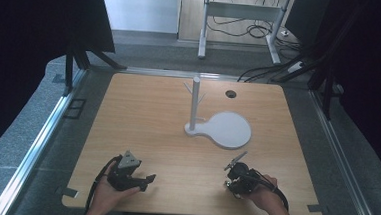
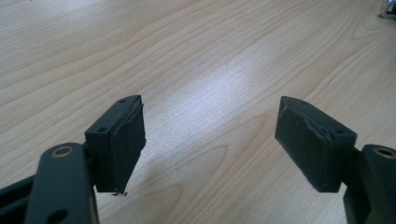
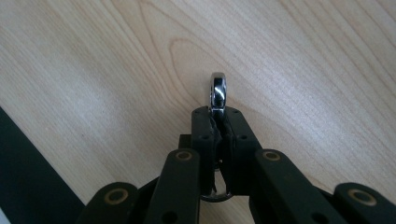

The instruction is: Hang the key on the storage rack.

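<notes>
My right gripper (image 1: pixel 230 179) rests low at the table's near right, held by a hand. In the right gripper view my right gripper (image 3: pixel 217 114) is shut on a shiny silver ring (image 3: pixel 217 88), seen edge-on and sticking out past the fingertips over bare wood. My left gripper (image 1: pixel 146 181) sits at the near left, also in a hand. The left gripper view shows it (image 2: pixel 210 140) open, with only wood between its pads. A white stand (image 1: pixel 194 105) with small side pegs rises from a flat white base (image 1: pixel 229 130) beyond the table's middle, well apart from both grippers.
The wooden table (image 1: pixel 147 125) has a round cable hole (image 1: pixel 231 94) near its far edge. Metal rails run along both sides and black curtains hang left and right. The near table edge lies just behind both hands.
</notes>
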Demonstrator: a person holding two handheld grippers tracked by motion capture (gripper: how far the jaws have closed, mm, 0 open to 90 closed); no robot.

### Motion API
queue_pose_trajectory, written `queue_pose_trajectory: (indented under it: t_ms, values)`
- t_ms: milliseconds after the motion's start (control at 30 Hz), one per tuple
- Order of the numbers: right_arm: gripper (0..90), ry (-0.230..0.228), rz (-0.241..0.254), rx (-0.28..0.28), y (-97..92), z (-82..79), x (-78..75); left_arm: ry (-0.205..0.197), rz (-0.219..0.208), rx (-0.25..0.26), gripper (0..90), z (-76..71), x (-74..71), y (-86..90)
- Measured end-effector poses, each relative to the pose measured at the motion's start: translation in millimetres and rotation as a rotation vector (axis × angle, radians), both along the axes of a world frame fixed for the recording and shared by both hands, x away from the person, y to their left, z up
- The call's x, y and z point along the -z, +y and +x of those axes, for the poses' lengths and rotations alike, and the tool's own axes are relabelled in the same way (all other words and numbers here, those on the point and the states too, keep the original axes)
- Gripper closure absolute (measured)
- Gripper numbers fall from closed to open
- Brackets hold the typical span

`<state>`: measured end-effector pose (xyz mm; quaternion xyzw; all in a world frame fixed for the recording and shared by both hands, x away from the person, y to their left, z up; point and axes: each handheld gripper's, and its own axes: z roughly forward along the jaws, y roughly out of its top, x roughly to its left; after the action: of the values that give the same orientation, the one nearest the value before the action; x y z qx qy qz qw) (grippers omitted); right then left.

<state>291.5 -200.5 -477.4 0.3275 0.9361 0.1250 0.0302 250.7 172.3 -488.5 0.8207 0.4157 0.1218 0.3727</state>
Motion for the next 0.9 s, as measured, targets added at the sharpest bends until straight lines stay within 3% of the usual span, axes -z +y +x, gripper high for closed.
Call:
queue_pose_trajectory:
  t_ms: [367, 900]
  values:
    - [84.8, -0.002, 0.005, -0.022, -1.6, -0.7, -2.4, 0.002, 0.003, 0.002, 24.9, 0.2, 0.7, -1.1]
    - [84.8, -0.092, 0.061, -0.002, -5.6, 8.0, -38.3, 0.005, 0.004, 0.003, 24.9, 0.2, 1.7, -2.2]
